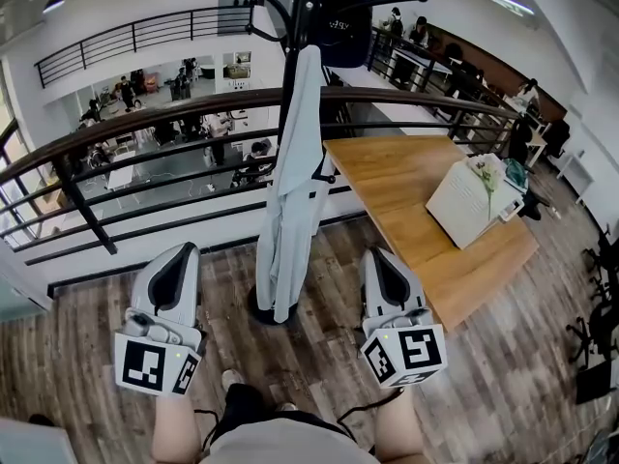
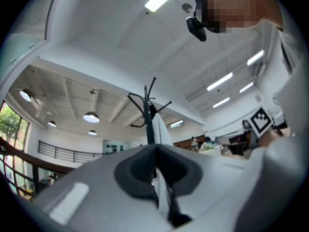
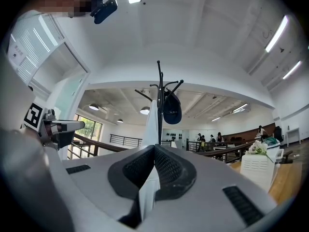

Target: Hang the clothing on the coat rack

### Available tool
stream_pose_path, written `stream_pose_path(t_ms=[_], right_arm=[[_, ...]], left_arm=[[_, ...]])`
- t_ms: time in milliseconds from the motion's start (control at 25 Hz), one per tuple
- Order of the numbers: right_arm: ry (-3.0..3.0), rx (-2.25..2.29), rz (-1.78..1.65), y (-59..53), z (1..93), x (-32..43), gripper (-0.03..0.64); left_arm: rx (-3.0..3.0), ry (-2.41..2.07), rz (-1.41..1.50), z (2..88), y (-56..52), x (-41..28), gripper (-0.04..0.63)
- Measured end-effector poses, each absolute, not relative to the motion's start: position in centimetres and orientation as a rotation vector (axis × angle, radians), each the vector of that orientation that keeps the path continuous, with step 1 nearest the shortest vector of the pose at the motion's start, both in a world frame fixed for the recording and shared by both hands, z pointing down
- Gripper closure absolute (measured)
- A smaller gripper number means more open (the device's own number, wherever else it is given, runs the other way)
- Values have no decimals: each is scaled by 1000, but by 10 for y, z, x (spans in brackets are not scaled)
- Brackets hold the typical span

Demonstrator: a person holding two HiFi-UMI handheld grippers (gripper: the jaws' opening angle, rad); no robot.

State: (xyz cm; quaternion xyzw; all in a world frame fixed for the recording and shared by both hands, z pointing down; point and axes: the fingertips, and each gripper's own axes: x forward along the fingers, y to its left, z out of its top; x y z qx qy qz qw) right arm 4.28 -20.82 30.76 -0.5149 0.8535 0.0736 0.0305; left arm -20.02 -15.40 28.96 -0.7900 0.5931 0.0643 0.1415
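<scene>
Two grippers, and both had their jaws pressed together with nothing pinched. The left gripper (image 2: 154, 146) showed its tips meeting in its own view. The right gripper (image 3: 154, 146) was the same, tips touching, with only a thin slit lower down between the pads. A pale strip showed through that slit, but it was just the shirt (image 1: 290, 182) hanging farther off, not caught in the jaws.

From the head view both grippers were held low, close to the person's knees, pointing forward. The shirt was straight ahead in the gap between them, touching neither one. It was light blue-grey and hung on the rack (image 1: 308, 8), draped down along the black pole with its hem close to the rack's base. Each gripper view had the shirt lined up right above the shut tips.

Higher up on the rack, on the right side of the pole, hung a dark item (image 1: 343, 17), maybe a cap, couldn't tell for sure.

Off to the right of the rack was a wooden table (image 1: 406, 191) with a white box (image 1: 469, 201) on it and some flowers just behind the box. A dark railing (image 1: 145, 124) curved across behind the rack. Below everything was a wood plank floor (image 1: 77, 356).
</scene>
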Motion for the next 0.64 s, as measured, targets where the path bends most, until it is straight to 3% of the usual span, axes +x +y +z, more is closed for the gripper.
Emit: stream_pose_path(t_ms=[640], right_arm=[[2628, -1580, 215, -208, 306, 54, 615]], left_arm=[[-2268, 1715, 200, 285, -154, -191, 589]])
